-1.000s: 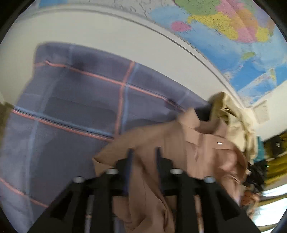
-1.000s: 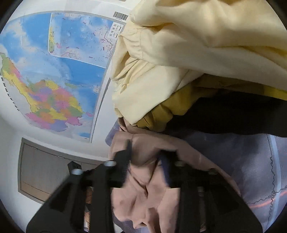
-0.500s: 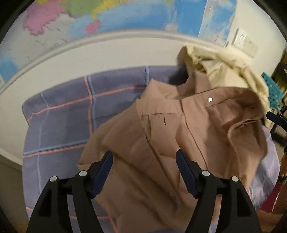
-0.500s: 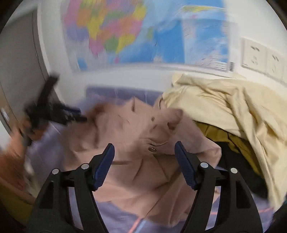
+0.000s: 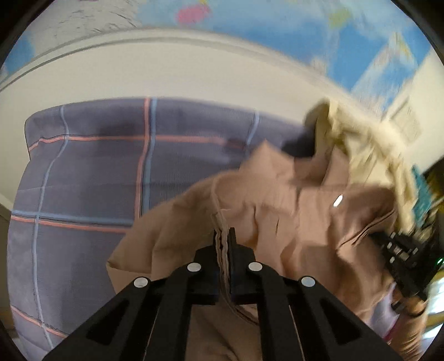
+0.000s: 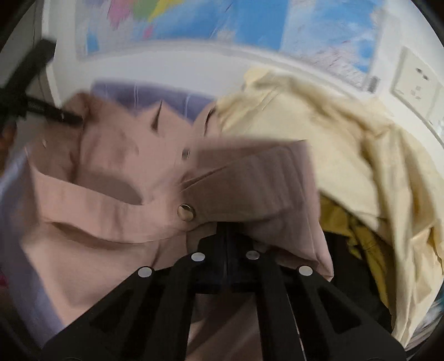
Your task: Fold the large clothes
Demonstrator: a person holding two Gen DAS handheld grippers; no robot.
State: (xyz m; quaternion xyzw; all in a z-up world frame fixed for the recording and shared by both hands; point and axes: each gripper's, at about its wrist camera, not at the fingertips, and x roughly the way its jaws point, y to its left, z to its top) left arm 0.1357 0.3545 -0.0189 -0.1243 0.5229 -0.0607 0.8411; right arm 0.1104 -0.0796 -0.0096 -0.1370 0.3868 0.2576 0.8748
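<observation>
A large tan-pink shirt with snap buttons [image 5: 291, 211] lies bunched on a purple plaid sheet [image 5: 91, 166]. My left gripper [image 5: 224, 236] is shut on a seam edge of the shirt. The right gripper shows at the right edge of the left wrist view [image 5: 399, 250]. In the right wrist view the shirt [image 6: 116, 177] fills the middle, and my right gripper [image 6: 226, 230] is shut on a folded flap of it near a metal snap [image 6: 186, 212]. The left gripper shows at the far left of the right wrist view [image 6: 55, 115], at the shirt's other end.
A pile of cream [image 6: 319, 144], mustard [image 6: 358, 238] and black clothes lies to the right of the shirt. A world map [image 6: 222, 25] hangs on the white wall behind. A wall socket [image 6: 416, 83] is at the right.
Half a second ago both grippers were open above the shirt. Both have now closed on it, one at each end.
</observation>
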